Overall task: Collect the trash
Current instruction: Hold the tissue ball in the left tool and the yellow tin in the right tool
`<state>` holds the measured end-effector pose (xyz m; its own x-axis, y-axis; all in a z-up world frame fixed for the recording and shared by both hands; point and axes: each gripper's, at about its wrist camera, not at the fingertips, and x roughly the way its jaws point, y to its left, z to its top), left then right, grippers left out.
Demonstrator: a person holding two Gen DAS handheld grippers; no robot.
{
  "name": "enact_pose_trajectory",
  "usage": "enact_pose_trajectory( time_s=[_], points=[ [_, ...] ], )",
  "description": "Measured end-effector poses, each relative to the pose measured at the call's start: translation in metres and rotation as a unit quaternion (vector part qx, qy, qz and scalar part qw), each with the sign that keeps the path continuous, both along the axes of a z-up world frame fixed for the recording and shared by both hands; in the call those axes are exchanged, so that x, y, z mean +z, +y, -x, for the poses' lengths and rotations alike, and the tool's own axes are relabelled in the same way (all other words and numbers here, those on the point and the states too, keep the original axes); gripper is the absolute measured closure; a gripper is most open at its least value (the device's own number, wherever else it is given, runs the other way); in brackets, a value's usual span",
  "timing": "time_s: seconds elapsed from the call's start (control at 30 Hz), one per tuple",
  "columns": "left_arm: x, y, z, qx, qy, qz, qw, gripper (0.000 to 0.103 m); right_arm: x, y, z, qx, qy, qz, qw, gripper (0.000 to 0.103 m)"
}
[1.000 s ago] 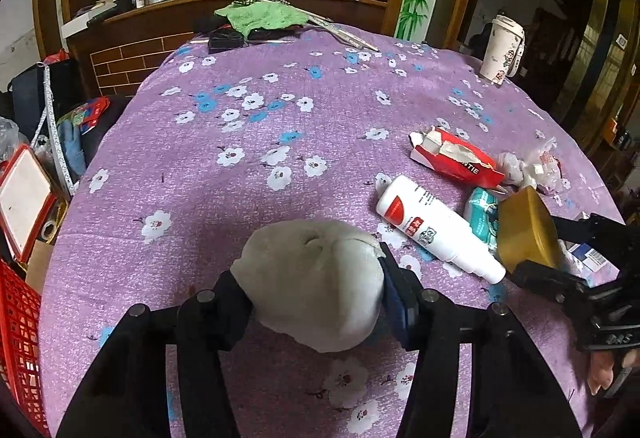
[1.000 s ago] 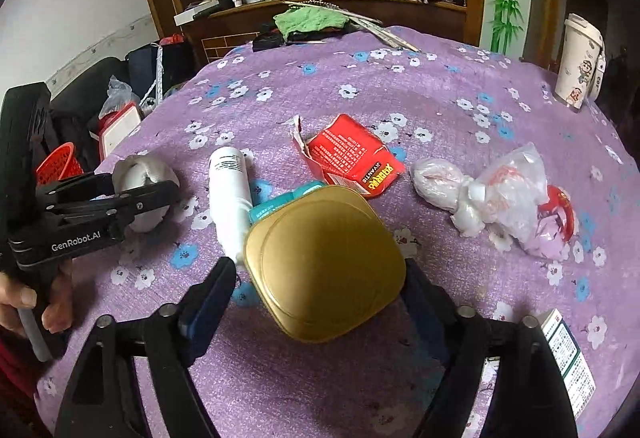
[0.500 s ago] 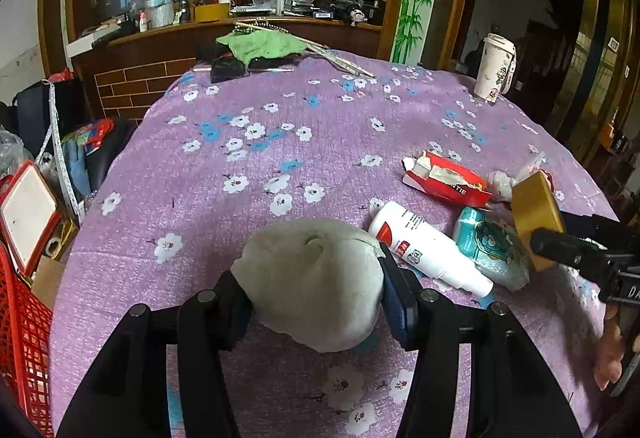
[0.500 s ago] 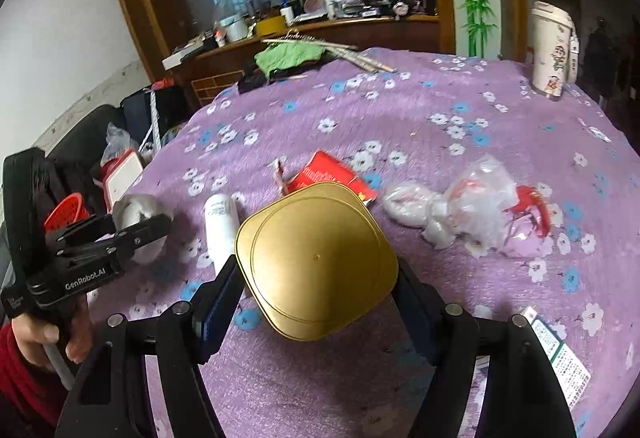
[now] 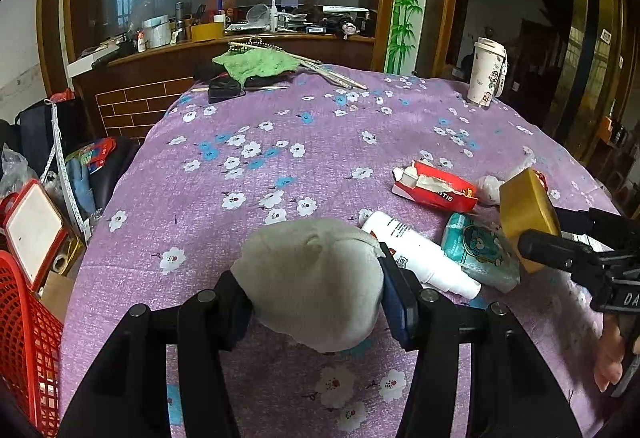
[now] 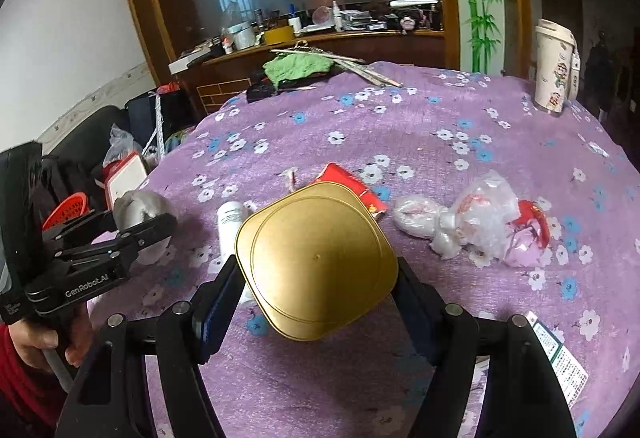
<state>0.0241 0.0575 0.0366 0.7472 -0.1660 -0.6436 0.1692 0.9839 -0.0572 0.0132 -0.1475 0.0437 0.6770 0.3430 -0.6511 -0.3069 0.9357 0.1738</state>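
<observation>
Fingers (image 5: pixel 390 288) of the left gripper (image 5: pixel 316 298) are clamped on a grey wad (image 5: pixel 312 282); a gold lid (image 6: pixel 316 262) is gripped by the right gripper (image 6: pixel 320 290).

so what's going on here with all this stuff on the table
A person is clearing rubbish off a table with a purple flowered cloth, holding a claw in each hand. The left claw is clamped on a crumpled grey-white paper wad, and the right claw grips a gold rounded-square tin lid. Both are held above the cloth. A white plastic bottle, a torn red carton, a teal packet and knotted clear plastic bags remain on it.
</observation>
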Motion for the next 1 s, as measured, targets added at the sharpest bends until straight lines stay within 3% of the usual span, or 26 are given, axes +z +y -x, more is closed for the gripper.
enact_pose_trajectory(
  time_s=[1.0],
  points=[
    [0.001,-0.004,0.003,0.013,-0.017,-0.025,0.9995,0.05,-0.002,0.015,0.008,0.014,-0.013,0.019,1.0,0.025]
  ],
)
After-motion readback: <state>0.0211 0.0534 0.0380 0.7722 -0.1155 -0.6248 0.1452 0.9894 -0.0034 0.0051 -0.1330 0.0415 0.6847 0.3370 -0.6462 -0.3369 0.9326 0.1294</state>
